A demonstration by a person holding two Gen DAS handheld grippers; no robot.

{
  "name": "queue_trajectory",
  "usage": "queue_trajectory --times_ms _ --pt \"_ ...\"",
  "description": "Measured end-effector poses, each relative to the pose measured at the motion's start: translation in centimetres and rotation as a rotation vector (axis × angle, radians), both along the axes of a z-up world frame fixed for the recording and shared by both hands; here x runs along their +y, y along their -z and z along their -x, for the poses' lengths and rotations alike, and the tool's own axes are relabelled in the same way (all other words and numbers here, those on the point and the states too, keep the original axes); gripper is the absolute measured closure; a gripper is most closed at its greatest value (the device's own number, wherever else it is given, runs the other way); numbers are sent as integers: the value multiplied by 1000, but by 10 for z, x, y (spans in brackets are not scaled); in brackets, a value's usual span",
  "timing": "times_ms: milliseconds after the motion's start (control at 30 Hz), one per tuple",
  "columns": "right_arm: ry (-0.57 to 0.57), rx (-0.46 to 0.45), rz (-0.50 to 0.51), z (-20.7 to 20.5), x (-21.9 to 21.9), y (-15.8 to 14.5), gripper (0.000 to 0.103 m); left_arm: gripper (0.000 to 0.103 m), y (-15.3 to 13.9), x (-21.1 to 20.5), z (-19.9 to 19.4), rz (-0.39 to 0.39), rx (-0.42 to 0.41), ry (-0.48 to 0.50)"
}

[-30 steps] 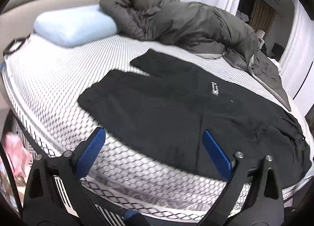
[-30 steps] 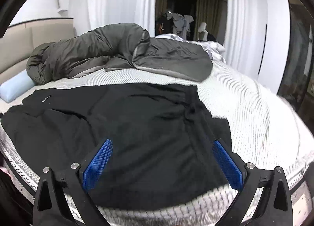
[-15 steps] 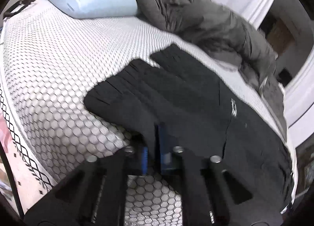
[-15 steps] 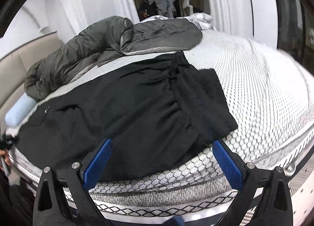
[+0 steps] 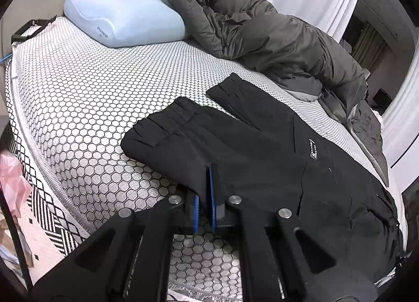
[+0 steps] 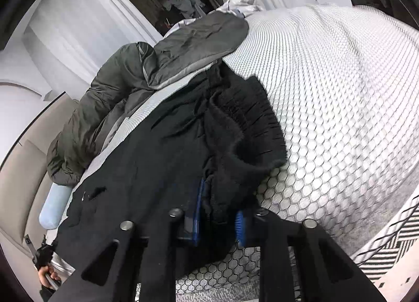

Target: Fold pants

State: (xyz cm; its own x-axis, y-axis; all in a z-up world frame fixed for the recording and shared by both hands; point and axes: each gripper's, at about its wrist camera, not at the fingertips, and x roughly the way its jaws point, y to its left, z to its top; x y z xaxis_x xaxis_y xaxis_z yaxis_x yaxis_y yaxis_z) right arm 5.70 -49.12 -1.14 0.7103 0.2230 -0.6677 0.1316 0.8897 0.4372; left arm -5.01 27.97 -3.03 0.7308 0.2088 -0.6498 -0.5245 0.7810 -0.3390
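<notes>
While both grippers bite into it, one pair of black pants (image 5: 262, 150) lies spread across the bed (image 5: 78, 97), legs toward the pillow end and waistband toward the foot. Their cloth looks soft and matte, with gathered elastic cuffs, a ribbed waistband and a small pale label on one leg.

At the near edge of a leg, the left gripper (image 5: 205, 184) has its two blue ribbed pads pressed together on a thin fold of the fabric. By the waistband, the right gripper (image 6: 217, 213) has just been closing, and its blue pads now pinch a thick, bunched wad of fleecy cloth.

One pale blue contoured pillow (image 5: 125, 21) sits at the headboard, beside one puffy olive-grey duvet (image 5: 262, 32) heaped in rumpled folds. White sheeting printed with a black honeycomb mesh covers the bed.
</notes>
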Motion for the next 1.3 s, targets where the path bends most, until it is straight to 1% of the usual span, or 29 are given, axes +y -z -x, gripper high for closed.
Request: queue_trajectory --times_ms 67,100,167,233,267,300,333,367,400,433,467,533,600,700,767,800,833,867,900,967,1000,1033,1067,1100,1133,1167,1233,1267,1300 --pt "30 -11 46 12 -10 -9 90 99 0 -5 3 -4 3 25" --pt "53 -6 40 19 -20 -8 90 99 2 -8 5 0 6 41" --pt "80 54 32 21 -33 6 89 99 8 -13 4 -4 27 60" --pt "67 98 52 20 -28 13 86 99 12 -16 2 -23 58 58" --pt "67 85 73 21 -27 9 82 97 11 -16 4 -19 59 54" --pt "69 66 90 24 -25 3 67 94 8 -16 8 -18 56 52" --pt "83 46 118 29 -25 -5 43 86 3 -16 13 -25 54 45" --pt "121 7 170 36 -24 -17 35 79 -1 -14 18 -35 52 36" --pt "147 -39 220 43 -22 -30 30 74 -8 -14 24 -53 43 27" --pt "152 -62 252 48 -22 -37 30 56 -15 -12 28 -69 34 19" --pt "147 -81 294 51 -19 -46 28 30 -26 -12 31 -99 17 -6" --pt "99 -113 311 47 -9 -63 9 3 -42 -11 26 -120 2 -16" --pt "53 -143 296 39 -3 -73 6 2 -54 -12 11 -106 -2 26" --pt "-10 -156 291 15 17 -80 3 2 -62 -21 -30 -77 -10 106" --pt "-51 -146 273 -8 28 -80 3 3 -58 -25 -65 -21 1 156" --pt "-67 -138 264 -17 32 -79 3 4 -52 -25 -88 37 16 179" --pt "-85 -120 249 -31 35 -78 3 10 -45 -23 -111 92 34 188" --pt "-95 -107 236 -39 36 -78 3 17 -39 -22 -125 121 51 194" --pt "-99 -97 225 -47 36 -76 3 23 -30 -20 -148 154 89 193" --pt "-103 -82 192 -65 33 -72 3 45 -11 -14 -180 217 150 182" --pt "-103 -69 176 -79 31 -72 3 51 0 -11 -195 262 181 167" --pt "-98 -51 169 -91 26 -71 3 63 11 -7 -207 301 209 147" --pt "-88 -33 172 -106 24 -69 3 75 17 -4 -214 319 218 127" --pt "-75 -13 184 -119 20 -69 3 82 22 -4 -219 322 210 117" --pt "-71 3 189 -130 16 -67 3 93 24 -4 -219 318 200 114" --pt "-69 29 191 -146 10 -65 3 98 24 -4 -220 313 192 116" --pt "-74 87 180 -176 -2 -57 3 100 20 -2 -218 302 162 120" --pt "-70 124 174 -196 -9 -49 3 100 16 0 -215 280 151 114" --pt "-66 147 172 -208 -13 -44 6 100 14 1 -212 260 148 103"
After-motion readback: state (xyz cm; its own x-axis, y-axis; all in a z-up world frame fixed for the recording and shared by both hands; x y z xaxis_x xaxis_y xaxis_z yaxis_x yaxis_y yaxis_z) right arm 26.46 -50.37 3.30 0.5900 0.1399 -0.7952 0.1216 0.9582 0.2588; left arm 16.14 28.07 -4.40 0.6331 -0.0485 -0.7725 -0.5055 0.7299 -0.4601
